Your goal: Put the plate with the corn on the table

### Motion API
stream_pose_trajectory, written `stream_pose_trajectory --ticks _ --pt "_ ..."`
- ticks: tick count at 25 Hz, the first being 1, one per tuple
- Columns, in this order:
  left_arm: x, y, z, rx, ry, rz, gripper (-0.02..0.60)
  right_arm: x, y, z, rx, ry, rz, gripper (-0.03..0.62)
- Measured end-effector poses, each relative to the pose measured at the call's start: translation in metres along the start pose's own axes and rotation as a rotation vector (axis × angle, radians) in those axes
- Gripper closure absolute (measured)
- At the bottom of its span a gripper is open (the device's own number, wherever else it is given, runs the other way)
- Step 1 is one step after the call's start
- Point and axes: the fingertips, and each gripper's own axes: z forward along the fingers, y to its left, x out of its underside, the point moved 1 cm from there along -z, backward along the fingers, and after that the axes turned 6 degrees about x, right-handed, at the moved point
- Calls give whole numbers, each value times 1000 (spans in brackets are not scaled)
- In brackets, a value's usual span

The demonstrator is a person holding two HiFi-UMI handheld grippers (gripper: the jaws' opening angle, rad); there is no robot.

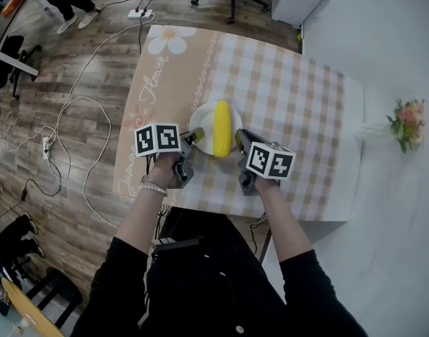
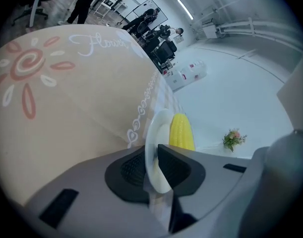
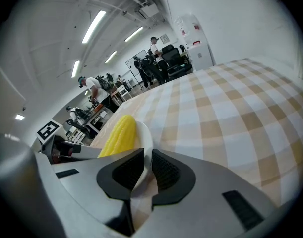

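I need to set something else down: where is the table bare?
Bare: checked cloth right of and beyond the plate, and the beige strip left of it. Crowded: the near edge, where the left gripper and right gripper flank it.

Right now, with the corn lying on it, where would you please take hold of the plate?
I'd pinch the plate by its thin rim at the left and right edges, coming in low from the near side. The corn lies along the middle, so those side rims are bare.

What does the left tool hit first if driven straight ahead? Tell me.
The plate: the left tool has its rim between the jaws. The corn lies just beyond, probably next.
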Motion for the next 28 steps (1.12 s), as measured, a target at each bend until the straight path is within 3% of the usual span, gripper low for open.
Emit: stream_pose_trajectory --ticks 7,15,24,28 --pt "0 1 2 -44 40 -6 521 6 -4 4 64 39 -48 512" --pt "-1 -6 2 -39 69 15 452 5 -4 5 109 60 -124 507" --pt "-5 3 -17 -44 31 46 420 3 -2 5 120 43 -138 509" --pt "-12 6 -29 -31 -21 24 420 2 -2 4 136 25 -133 505"
